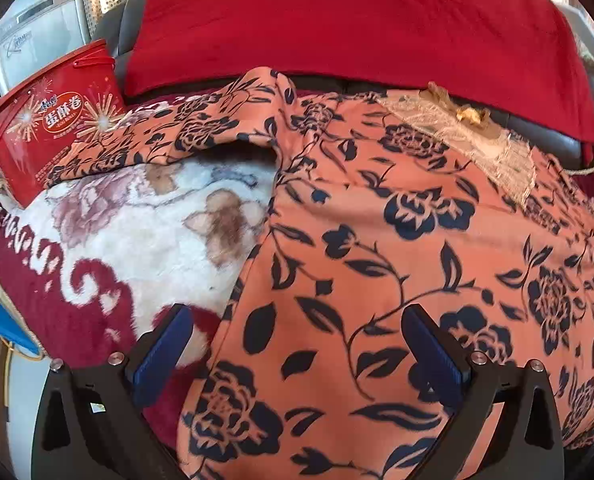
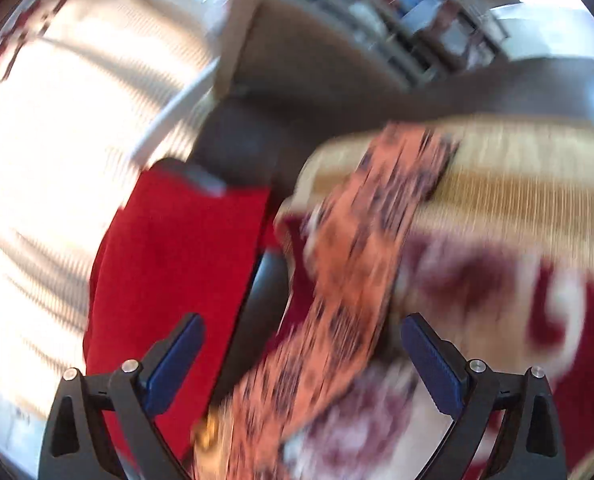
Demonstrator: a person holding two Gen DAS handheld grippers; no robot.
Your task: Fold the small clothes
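An orange garment with a dark blue flower print [image 1: 397, 248] lies spread over a white and maroon plush blanket [image 1: 109, 240]. A cream lace collar with a gold bow [image 1: 469, 128] sits at its far right. My left gripper [image 1: 297, 352] is open just above the garment's near part, with nothing between its blue pads [image 1: 165, 352]. The right wrist view is blurred by motion. My right gripper [image 2: 301, 356] is open, with a strip of the same orange garment [image 2: 353, 272] lying beyond and between its fingers, not clamped.
A red snack tub [image 1: 53, 120] stands at the blanket's far left. A red cloth [image 1: 357, 24] drapes the dark sofa back behind the garment and shows in the right wrist view [image 2: 177, 264]. A beige blanket border [image 2: 517, 184] runs at the right.
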